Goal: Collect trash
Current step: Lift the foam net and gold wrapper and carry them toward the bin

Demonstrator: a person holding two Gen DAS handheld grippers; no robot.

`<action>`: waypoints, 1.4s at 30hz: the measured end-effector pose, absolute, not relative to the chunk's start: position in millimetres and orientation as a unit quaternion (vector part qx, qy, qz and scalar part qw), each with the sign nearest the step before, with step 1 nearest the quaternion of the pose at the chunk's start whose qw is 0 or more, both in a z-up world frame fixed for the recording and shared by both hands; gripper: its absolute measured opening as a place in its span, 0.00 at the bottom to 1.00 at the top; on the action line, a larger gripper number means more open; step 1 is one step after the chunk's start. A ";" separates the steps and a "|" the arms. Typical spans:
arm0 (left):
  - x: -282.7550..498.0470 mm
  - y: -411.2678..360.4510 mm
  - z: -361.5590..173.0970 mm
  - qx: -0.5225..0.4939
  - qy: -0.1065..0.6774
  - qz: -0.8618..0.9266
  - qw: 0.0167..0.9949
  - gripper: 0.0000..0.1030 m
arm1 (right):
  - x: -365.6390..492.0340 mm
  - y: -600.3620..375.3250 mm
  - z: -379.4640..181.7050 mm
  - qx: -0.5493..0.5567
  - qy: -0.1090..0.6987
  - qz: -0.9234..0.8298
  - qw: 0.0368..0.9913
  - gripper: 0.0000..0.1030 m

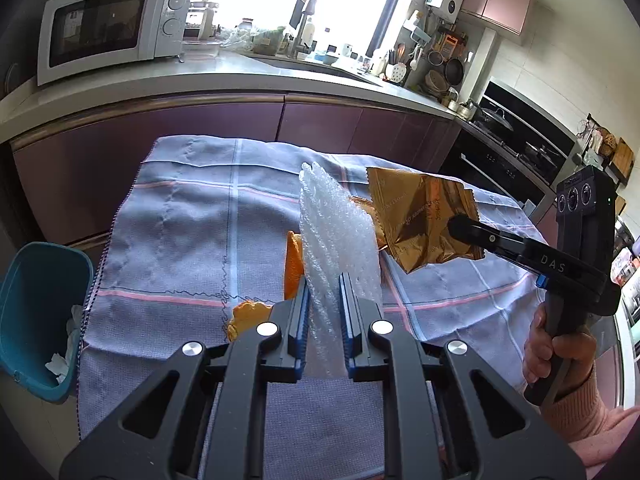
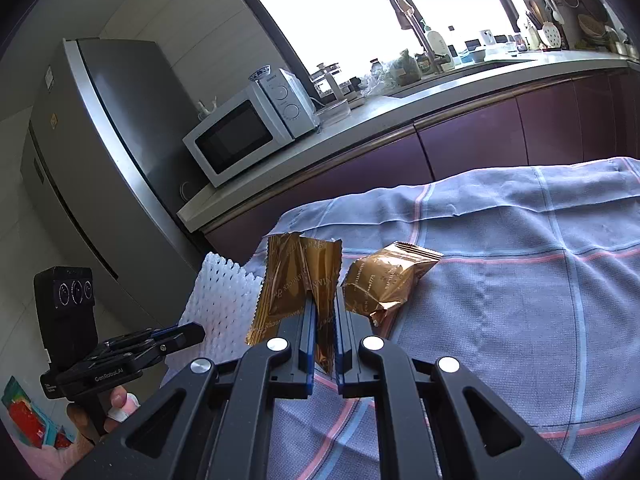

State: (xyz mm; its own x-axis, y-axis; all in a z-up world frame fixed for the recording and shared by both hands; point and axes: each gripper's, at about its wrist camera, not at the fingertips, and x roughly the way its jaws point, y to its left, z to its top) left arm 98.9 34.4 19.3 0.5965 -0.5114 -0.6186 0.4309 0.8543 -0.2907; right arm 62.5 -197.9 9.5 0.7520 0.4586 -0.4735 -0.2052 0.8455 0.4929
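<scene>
1. A sheet of white bubble wrap [image 1: 340, 236] is pinched between the pads of the left tool [image 1: 325, 300], standing up above the checked cloth [image 1: 180, 232] on the desk.
2. A gold wrapper [image 2: 300, 280] is pinched in the right tool [image 2: 325, 308].
3. A second gold packet [image 2: 384, 280] lies on the cloth just beside it.
4. Orange scraps [image 1: 248, 316] lie by the left tool.
5. A teal bin [image 1: 36, 312] stands left of the desk.

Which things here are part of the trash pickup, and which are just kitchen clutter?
Job:
- clear bubble wrap sheet, in left gripper
- opened gold foil wrapper, in right gripper
- crumpled gold foil packet on checked cloth
- orange peel pieces
- teal plastic bin

Lying about:
- white microwave oven
- grey fridge
</scene>
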 end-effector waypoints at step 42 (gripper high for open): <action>88.6 145.7 19.9 -0.100 0.352 -0.146 0.919 0.14 | 102.8 -86.5 10.5 0.174 0.337 0.285 0.881 0.06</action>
